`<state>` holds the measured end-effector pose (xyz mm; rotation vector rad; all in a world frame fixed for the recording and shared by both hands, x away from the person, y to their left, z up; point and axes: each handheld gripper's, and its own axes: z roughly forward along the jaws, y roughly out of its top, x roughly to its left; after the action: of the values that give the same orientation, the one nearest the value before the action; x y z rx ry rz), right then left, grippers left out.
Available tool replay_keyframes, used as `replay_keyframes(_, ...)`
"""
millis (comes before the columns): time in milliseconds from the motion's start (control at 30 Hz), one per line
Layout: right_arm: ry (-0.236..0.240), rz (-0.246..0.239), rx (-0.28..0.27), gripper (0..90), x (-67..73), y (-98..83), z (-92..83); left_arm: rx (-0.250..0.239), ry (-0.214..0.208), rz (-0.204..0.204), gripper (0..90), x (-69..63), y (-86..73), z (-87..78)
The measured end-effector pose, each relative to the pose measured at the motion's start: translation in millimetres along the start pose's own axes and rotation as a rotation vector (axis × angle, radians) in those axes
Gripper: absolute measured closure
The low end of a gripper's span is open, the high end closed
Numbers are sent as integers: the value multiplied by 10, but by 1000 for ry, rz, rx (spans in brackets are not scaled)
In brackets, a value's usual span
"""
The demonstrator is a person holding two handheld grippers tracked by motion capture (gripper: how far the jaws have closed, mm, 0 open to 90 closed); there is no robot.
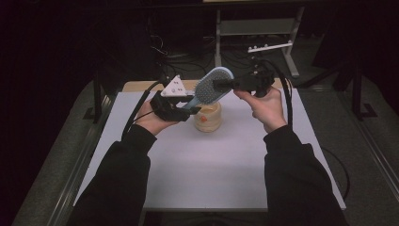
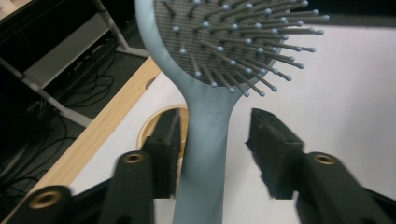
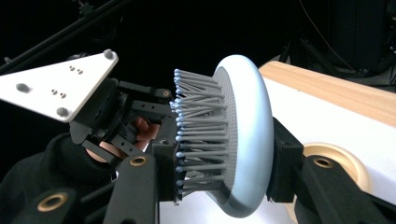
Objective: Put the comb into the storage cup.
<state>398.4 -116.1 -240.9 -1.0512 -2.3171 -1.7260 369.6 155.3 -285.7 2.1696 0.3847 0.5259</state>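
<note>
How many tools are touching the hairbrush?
2. The left tool has the hairbrush handle between its jaws, one jaw apart from it. The right tool clamps the bristle head.

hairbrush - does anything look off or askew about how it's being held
The hairbrush hangs tilted in the air above the round container. The right gripper clamps its head, one jaw pressing straight into the bristles. The left gripper has its jaws standing around the handle with a gap on one side. Nothing looks damaged.

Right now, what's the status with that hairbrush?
Right gripper clamped on hairbrush head. Left gripper open around handle, right pad clear. Brush held above round wooden container. Nothing in the way.
</note>
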Motion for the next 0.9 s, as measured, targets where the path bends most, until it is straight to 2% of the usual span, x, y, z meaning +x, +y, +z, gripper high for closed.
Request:
replay_keyframes(167,-34,-20,9,552,54,102,-8,-44,8,-34,419,32,-3,-55)
replay_keyframes(267,-38,-26,8,552,83,145,-2,-53,19,-23,399,29,-11,-79)
replay_keyframes(433,-67,-38,11,552,101,196,9,-82,-9,-42,335,62,-25,-122)
replay_keyframes(567,-75,-32,-12,552,81,229,-28,-97,-43,-62,237,89,-61,-134)
replay_keyframes(633,-93,-36,-15,552,78,247,-48,-102,-54,-68,188,93,-84,-137)
replay_keyframes(733,-112,-36,-16,551,58,280,-84,-103,-64,-77,120,111,-114,-134)
replay_keyframes(833,-124,-28,-15,551,36,310,-118,-99,-90,-103,75,142,-142,-121)
replay_keyframes(900,-140,-27,-20,551,22,331,-149,-85,-75,-94,35,151,-161,-110)
